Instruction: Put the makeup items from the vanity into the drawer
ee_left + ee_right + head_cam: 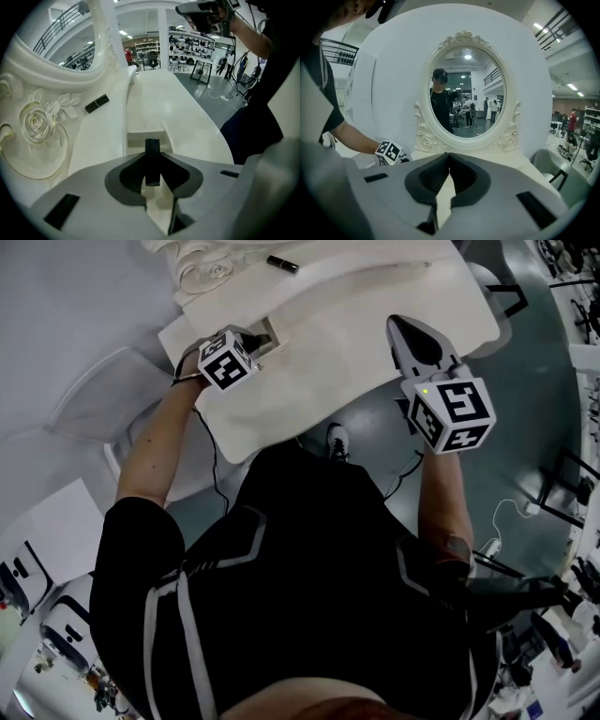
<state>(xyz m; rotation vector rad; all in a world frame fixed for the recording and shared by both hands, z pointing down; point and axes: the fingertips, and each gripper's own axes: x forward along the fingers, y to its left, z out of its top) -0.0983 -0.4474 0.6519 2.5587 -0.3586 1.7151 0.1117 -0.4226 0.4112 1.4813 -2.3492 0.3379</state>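
The dark makeup stick (152, 146) is seen at the lower middle of the left gripper view, above the open drawer (140, 137) of the white vanity (375, 352). A second dark tube (97, 103) is lying at the upper left, near the carved rose (36, 123). The stick's long axis is pointed upward in the frame. It is clamped between the jaws of the left gripper (152, 164). The right gripper (412, 331) is closed on nothing, at the right of the head view.
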